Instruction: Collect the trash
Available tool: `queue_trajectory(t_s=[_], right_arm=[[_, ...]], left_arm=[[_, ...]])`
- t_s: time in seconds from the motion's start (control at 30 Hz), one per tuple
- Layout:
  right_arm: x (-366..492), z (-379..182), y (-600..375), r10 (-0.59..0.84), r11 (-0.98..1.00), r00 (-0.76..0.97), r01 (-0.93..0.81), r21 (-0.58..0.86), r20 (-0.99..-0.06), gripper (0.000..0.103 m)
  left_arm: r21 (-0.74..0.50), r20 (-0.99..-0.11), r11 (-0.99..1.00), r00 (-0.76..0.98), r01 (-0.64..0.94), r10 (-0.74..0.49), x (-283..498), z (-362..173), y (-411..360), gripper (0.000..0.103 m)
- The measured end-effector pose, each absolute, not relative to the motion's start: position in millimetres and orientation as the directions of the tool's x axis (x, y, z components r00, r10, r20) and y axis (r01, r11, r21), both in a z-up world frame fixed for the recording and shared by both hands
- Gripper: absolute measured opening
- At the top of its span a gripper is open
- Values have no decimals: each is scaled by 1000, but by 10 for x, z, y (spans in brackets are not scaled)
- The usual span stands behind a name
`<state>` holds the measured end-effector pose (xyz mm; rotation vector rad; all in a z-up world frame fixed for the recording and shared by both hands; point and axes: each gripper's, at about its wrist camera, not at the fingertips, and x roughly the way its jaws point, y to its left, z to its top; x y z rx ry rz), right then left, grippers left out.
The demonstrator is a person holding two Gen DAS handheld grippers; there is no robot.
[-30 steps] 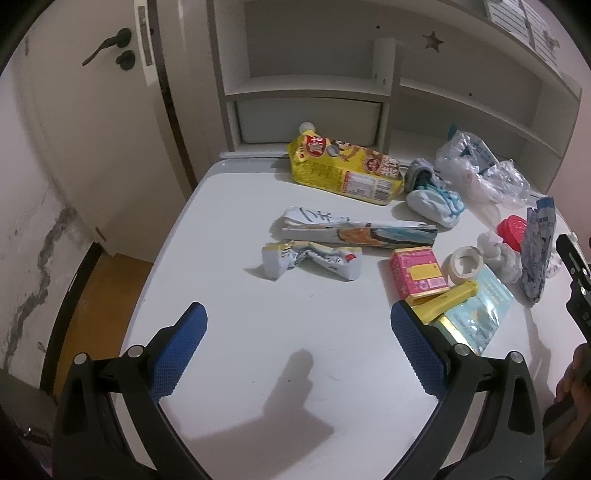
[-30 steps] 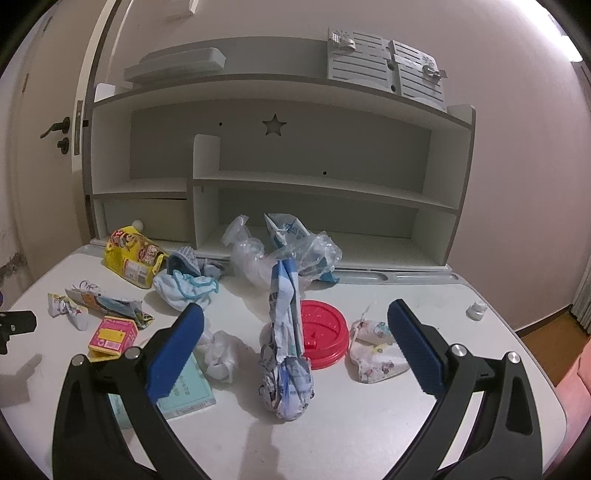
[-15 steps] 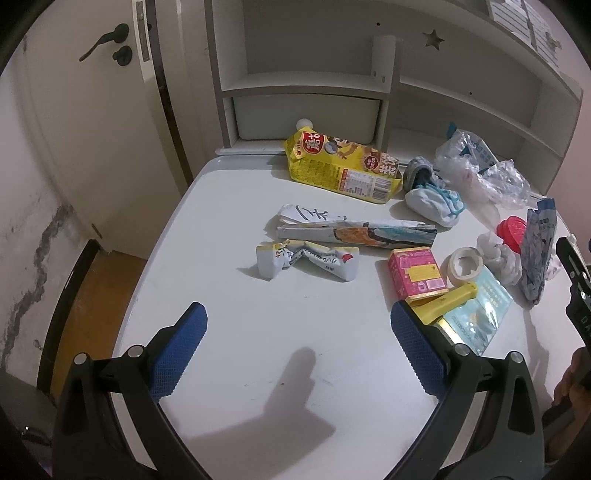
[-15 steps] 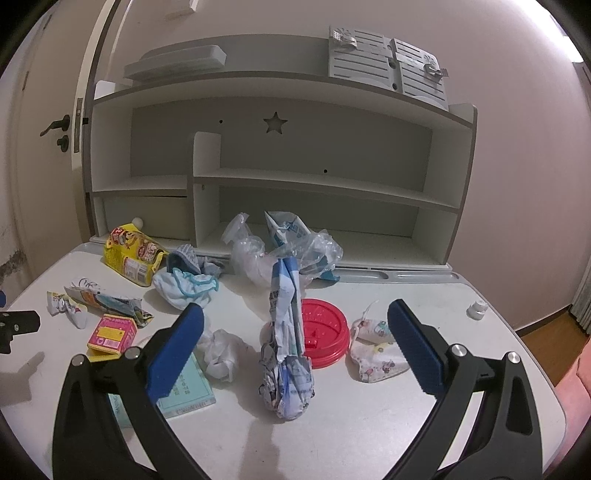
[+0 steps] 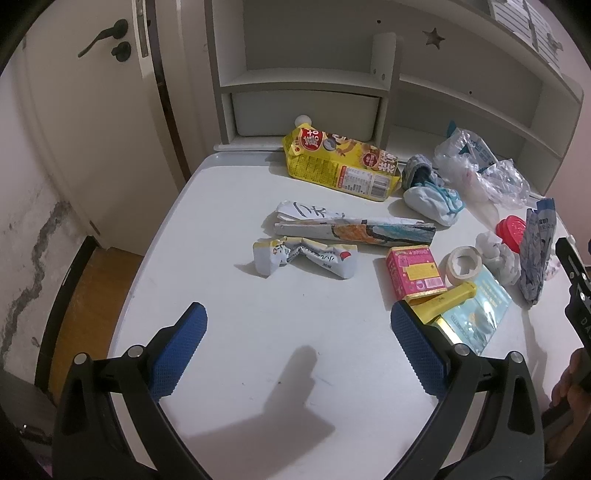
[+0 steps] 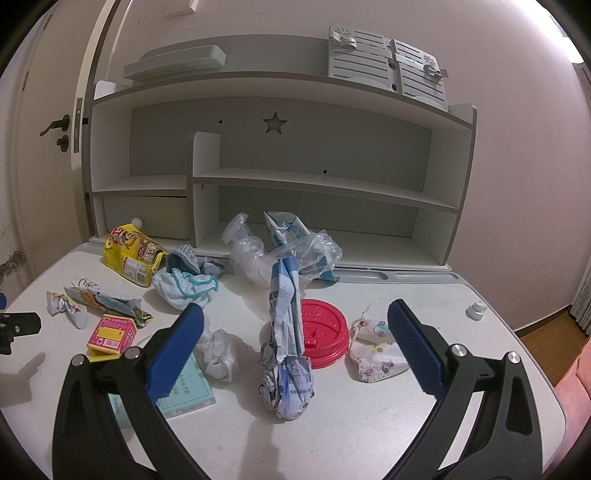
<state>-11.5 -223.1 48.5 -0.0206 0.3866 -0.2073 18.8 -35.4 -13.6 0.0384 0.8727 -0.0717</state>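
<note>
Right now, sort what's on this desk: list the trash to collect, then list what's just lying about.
Trash to collect:
yellow snack bag
crumpled wrapper
folded paper wrapper
pink carton
tissue wad
twisted blue bag
clear plastic bags
red lid

Probably just lying about:
tape roll
shelf unit
door

Ahead of me a white desk [image 5: 229, 302] carries a white hutch [image 6: 280, 155] with a star cutout [image 6: 274, 123] in its back panel. On top of the hutch I see a grey tray [image 6: 173, 66] and grey slatted organizers [image 6: 384, 62]. To my left stands a cream door [image 5: 85, 122] with a black handle [image 5: 101, 35].
</note>
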Motion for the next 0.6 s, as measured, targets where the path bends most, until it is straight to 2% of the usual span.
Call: queue_trajectory(t_s=[0.13,0.23,0.37,0.5,0.6], right_arm=[[-85,471,-2240,-228,973,891,217,-72,-392,96],[28,426,-2268,-234,972,860,217,-91,-453,96],[-5,420,-2311,-232,971,872,230,-59,-431,96],[42,413,-2272,-231,972,851,226,-67,-472,96],[36,421,-2261,-235,971,855,227,-73,-463,96]], left_arm=[[10,-761,997,647,75,-41,187,-147,-336,97],[4,-764,997,644,76,-46,196,-149,-330,97],[1,-764,997,643,74,-47,210,-155,-316,97],[-9,-769,997,637,73,-53,233,-164,-311,97],[-14,-770,997,636,73,-58,236,-161,-304,97]])
